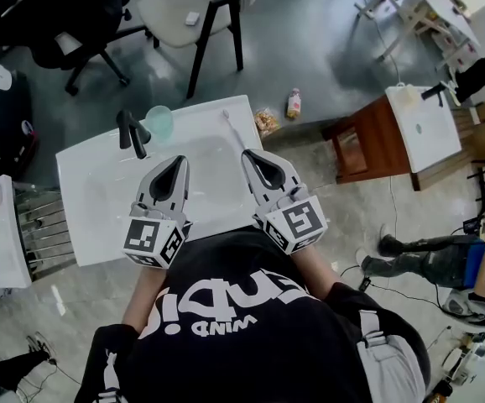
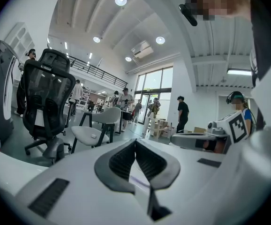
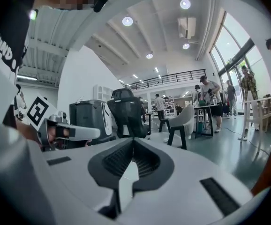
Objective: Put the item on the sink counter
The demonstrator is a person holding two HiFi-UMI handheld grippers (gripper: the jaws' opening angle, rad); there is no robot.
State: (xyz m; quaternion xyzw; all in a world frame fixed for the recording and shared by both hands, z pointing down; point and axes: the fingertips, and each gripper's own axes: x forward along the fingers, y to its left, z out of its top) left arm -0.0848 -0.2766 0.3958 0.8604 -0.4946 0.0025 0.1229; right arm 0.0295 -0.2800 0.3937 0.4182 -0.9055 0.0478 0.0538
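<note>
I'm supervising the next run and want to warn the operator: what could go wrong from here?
1. The left claw and right claw are both shut and empty, so a pickup may fumble unless one opens first.
2. The cup stands right by the faucet; a reach past them might tip it.
3. The toothbrush lies near the far edge of the sink counter and could be nudged onto the floor.

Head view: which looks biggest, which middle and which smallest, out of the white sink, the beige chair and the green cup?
1. white sink: largest by far.
2. beige chair: smaller, though it stands farther from the camera.
3. green cup: smallest, sitting on the sink's back edge.
</note>
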